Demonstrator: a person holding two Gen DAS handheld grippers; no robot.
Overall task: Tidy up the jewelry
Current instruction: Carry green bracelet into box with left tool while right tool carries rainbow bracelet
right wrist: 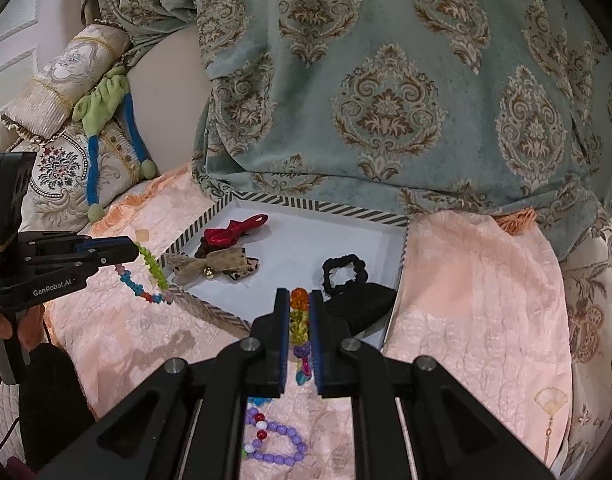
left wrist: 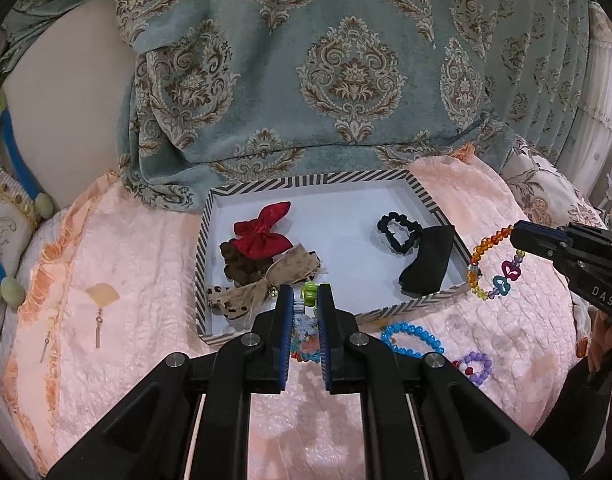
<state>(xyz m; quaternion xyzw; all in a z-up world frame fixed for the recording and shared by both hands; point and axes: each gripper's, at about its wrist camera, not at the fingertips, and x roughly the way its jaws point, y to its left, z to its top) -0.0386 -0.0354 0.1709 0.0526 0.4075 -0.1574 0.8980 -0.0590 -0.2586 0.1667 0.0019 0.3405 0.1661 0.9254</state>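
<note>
Here, in the left wrist view, the left hand-held gripper (left wrist: 306, 304) has its jaws clamped together on a bracelet of green, pale blue and orange beads (left wrist: 306, 322), which hangs between the blue pads just over the near rim of the striped tray (left wrist: 204, 240). The tray lies on a peach bedspread (left wrist: 126, 280). Inside it, at the left, sit a red bow (left wrist: 262, 232), a brown scrunchie (left wrist: 242, 266) and a leopard-print bow (left wrist: 262, 292); at the right, a black scrunchie (left wrist: 397, 232) touches a black pouch (left wrist: 425, 260). On the bedspread just beside the tray's near right corner lie a blue bead bracelet (left wrist: 409, 338) and a purple bead bracelet (left wrist: 475, 366). At the right edge the right hand-held gripper (left wrist: 519, 236) is closed on a rainbow bead bracelet (left wrist: 487, 268), which dangles beside the tray's right wall.

In the right wrist view, the right hand-held gripper (right wrist: 298, 308) pinches the rainbow bead bracelet (right wrist: 298, 320), orange beads uppermost, purple and pink lower down, in front of the tray's near wall. The black scrunchie (right wrist: 343, 272) and black pouch (right wrist: 361, 304) lie just beyond it in the tray (right wrist: 345, 206). At the left, the left hand-held gripper (right wrist: 136, 250) holds the green-beaded bracelet (right wrist: 152, 276) hanging beside the tray's left corner. The purple bead bracelet (right wrist: 274, 440) lies on the bedspread (right wrist: 465, 300) below the jaws.
</note>
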